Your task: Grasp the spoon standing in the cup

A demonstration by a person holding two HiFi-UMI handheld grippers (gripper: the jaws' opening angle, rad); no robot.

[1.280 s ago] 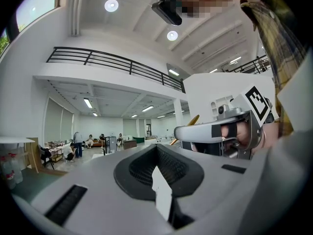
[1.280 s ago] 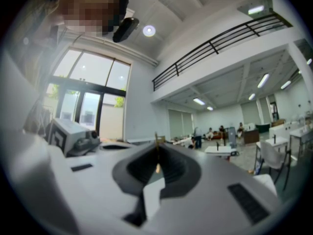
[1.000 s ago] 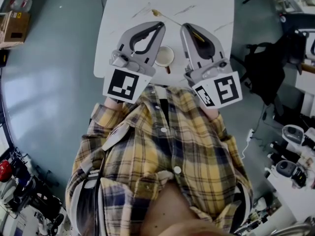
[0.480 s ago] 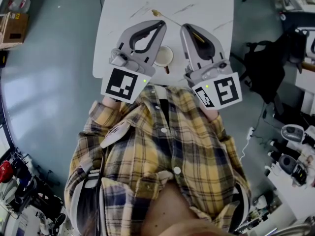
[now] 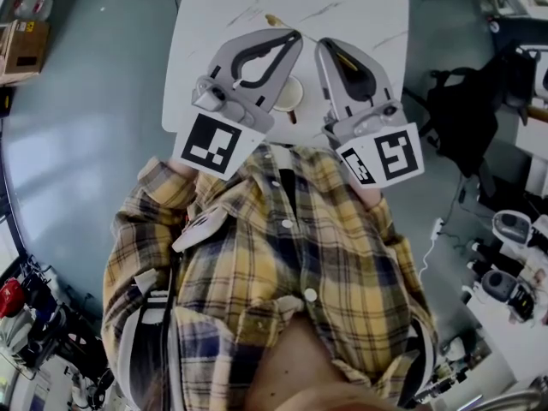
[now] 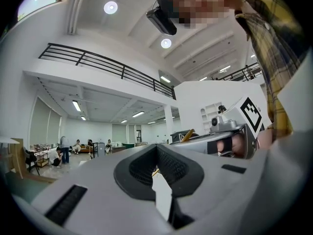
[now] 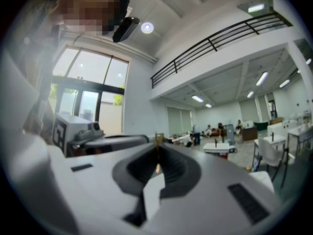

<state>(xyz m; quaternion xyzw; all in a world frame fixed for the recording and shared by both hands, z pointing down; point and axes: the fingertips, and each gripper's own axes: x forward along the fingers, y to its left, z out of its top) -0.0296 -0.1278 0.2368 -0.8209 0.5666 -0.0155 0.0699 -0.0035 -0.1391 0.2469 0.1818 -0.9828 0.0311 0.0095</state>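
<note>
In the head view my right gripper [image 5: 324, 44] is shut on a thin golden spoon [image 5: 276, 20]. The spoon's bowl sticks out past the jaw tips, over the white marble table [image 5: 360, 7]. The right gripper view shows the golden handle [image 7: 159, 139] pinched at the tips. A cream cup [image 5: 291, 97] stands near the table's front edge between both grippers, partly hidden by my left gripper [image 5: 295, 34]. My left gripper is shut with nothing in it [image 6: 156, 147]. Both grippers are held up in front of the person's plaid shirt.
A black bag or chair [image 5: 454, 118] stands right of the table. A cardboard box [image 5: 21, 45] lies on the grey floor at the far left. Benches with equipment [image 5: 514, 272] fill the right edge. The gripper views look out across a large hall with people far off.
My left gripper has risen and swung right, so it covers more of the cup. The right gripper and the spoon have barely shifted. The person's left sleeve has moved outward.
</note>
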